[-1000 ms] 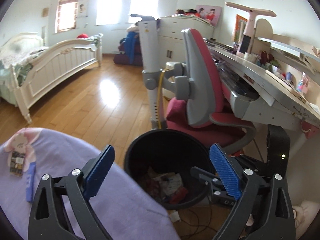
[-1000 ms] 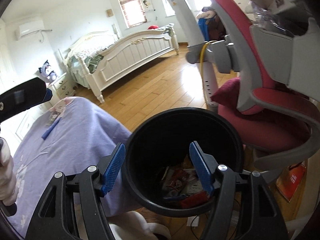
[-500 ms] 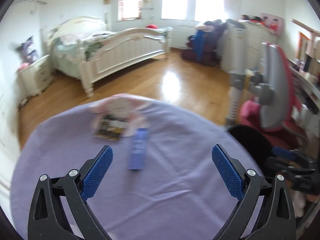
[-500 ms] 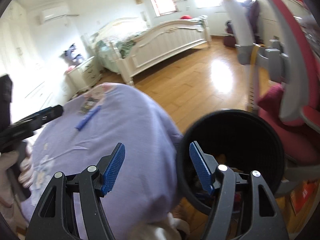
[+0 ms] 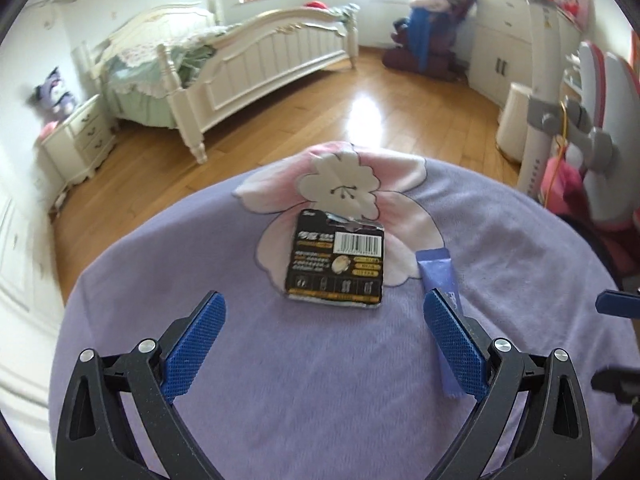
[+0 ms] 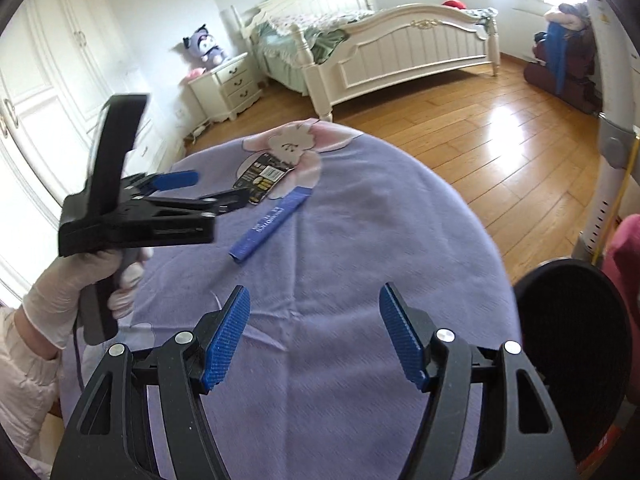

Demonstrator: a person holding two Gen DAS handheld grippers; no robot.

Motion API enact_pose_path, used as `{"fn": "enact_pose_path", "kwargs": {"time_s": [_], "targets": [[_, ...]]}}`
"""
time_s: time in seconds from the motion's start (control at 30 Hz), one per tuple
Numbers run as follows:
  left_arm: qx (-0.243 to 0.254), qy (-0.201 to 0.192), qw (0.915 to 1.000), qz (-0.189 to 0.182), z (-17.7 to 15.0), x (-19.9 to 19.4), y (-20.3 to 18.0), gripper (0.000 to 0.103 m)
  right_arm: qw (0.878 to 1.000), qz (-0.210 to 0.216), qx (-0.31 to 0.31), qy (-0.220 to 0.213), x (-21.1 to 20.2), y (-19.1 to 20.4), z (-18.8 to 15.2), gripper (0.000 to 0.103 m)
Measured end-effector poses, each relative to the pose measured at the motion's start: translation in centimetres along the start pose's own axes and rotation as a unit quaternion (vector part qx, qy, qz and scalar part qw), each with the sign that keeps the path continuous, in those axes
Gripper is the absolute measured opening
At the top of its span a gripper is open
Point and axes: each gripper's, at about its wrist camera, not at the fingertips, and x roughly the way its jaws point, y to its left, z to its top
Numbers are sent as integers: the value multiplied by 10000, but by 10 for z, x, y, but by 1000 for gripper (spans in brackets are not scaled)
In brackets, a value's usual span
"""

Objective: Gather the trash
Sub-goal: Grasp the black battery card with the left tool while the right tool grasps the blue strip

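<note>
Trash is seen on a lilac cloth (image 5: 320, 380) spread over a rounded surface: a black battery card (image 5: 338, 262) and a blue wrapper (image 5: 439, 276). The card lies flat, barcode side up, over the pink flower print (image 5: 340, 188) near the cloth's far edge, its torn top edge turned toward the bed (image 5: 248, 60). The wrapper is a narrow strip laid just beside the card's right edge (whether the two touch cannot be told); in the left wrist view its long axis runs away from the camera, the far end beside the card, the near end partly hidden behind the left gripper's (image 5: 324, 348) right finger. In the right wrist view the same strip (image 6: 272, 220) is seen slanting from lower left to upper right. The left gripper's jaws are held wide apart above the cloth, nothing between them, pointed at the card. The right gripper (image 6: 316, 338) is likewise spread, empty, over bare cloth nearer the camera. A gloved hand (image 6: 76, 292) is wrapped around the left gripper's handle. A black bin (image 6: 572, 344) stands at the cloth's right edge.
</note>
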Motion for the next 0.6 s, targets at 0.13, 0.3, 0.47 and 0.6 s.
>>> {"fn": "enact_pose_path", "kwargs": {"time_s": [0.13, 0.3, 0.47, 0.6], "targets": [[138, 211, 9997, 69, 12, 29, 2, 99, 9996, 37, -124, 247, 21, 2, 9, 67], [-342, 73, 9991, -240, 22, 42, 28, 68, 9991, 66, -216, 367, 40, 9, 21, 67], [-566, -2, 9981, -262, 16, 36, 40, 59, 9984, 54, -365, 426, 59, 22, 37, 67], [-879, -231, 9957, -181, 3, 20, 56, 59, 9966, -167, -552, 591, 81, 36, 52, 65]]}}
